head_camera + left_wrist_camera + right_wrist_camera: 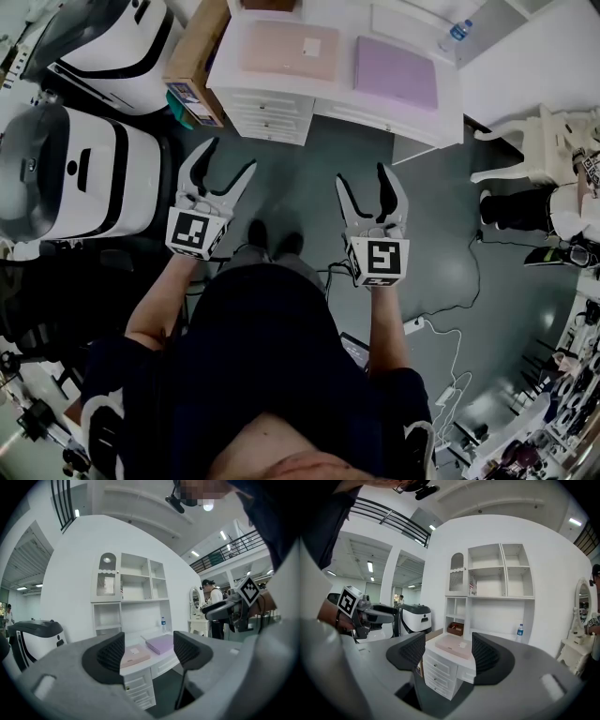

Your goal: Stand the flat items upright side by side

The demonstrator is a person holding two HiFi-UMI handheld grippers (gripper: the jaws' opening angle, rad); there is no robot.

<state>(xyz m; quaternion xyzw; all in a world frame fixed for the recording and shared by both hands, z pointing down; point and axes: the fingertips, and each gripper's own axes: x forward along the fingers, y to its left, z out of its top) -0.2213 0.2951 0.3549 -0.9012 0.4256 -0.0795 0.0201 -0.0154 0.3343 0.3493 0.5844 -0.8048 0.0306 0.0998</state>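
Observation:
Two flat items lie on the white desk [339, 105]: a pink one [289, 49] to the left and a purple one [396, 72] to the right. My left gripper [231, 155] and right gripper [362, 174] hover over the grey floor short of the desk, both open with nothing between the jaws. The left gripper view looks between its jaws [149, 651] at the pink item [134, 654] and the purple item [161, 643]. The right gripper view frames the pink item [452, 646] between its jaws [448, 652].
Two white machines [84, 173] and a cardboard box [194, 61] stand left of the desk. A water bottle [456, 32] stands at its far right corner. A white chair [544, 141] and floor cables [450, 337] are on the right. A shelf unit [133, 590] rises behind the desk.

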